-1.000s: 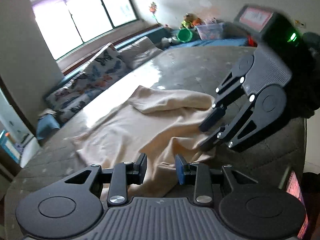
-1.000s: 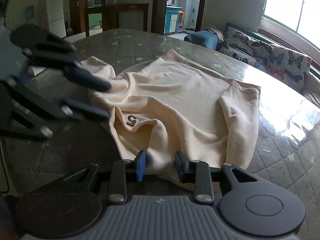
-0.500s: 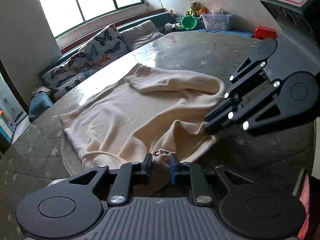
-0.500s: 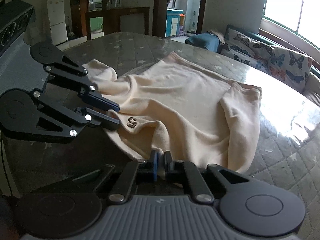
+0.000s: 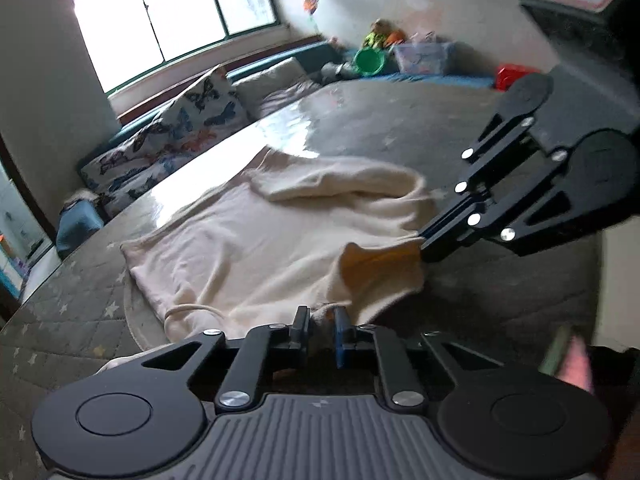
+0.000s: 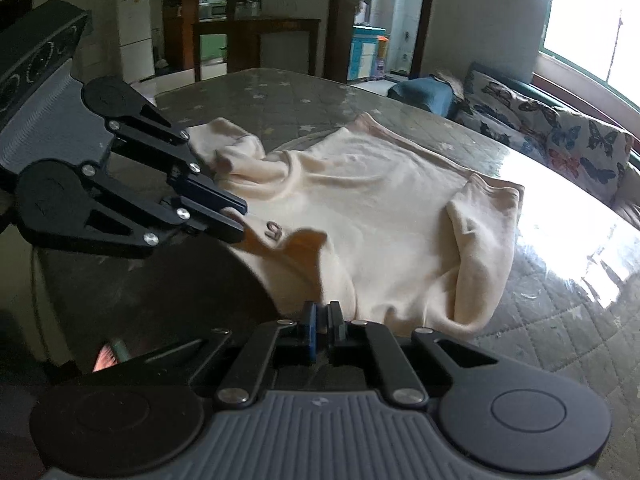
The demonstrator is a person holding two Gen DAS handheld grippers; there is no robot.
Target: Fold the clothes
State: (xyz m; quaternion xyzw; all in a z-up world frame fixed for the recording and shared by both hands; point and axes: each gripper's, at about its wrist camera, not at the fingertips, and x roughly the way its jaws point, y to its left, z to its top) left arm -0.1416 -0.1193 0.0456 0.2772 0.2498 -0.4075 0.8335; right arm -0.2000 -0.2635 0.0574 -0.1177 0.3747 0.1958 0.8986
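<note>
Both grippers have their jaws clamped on the near hem of the cream sweatshirt (image 6: 380, 216). Left gripper (image 5: 322, 326) and right gripper (image 6: 322, 326) hold it raised off the mattress (image 6: 560, 320), pinching close together.

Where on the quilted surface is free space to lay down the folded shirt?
Bare quilted surface lies between the cream shirt and the butterfly cushions, and behind the shirt toward the wooden table. The near edge is crowded: the left gripper and the right gripper both pinch the shirt there.
</note>
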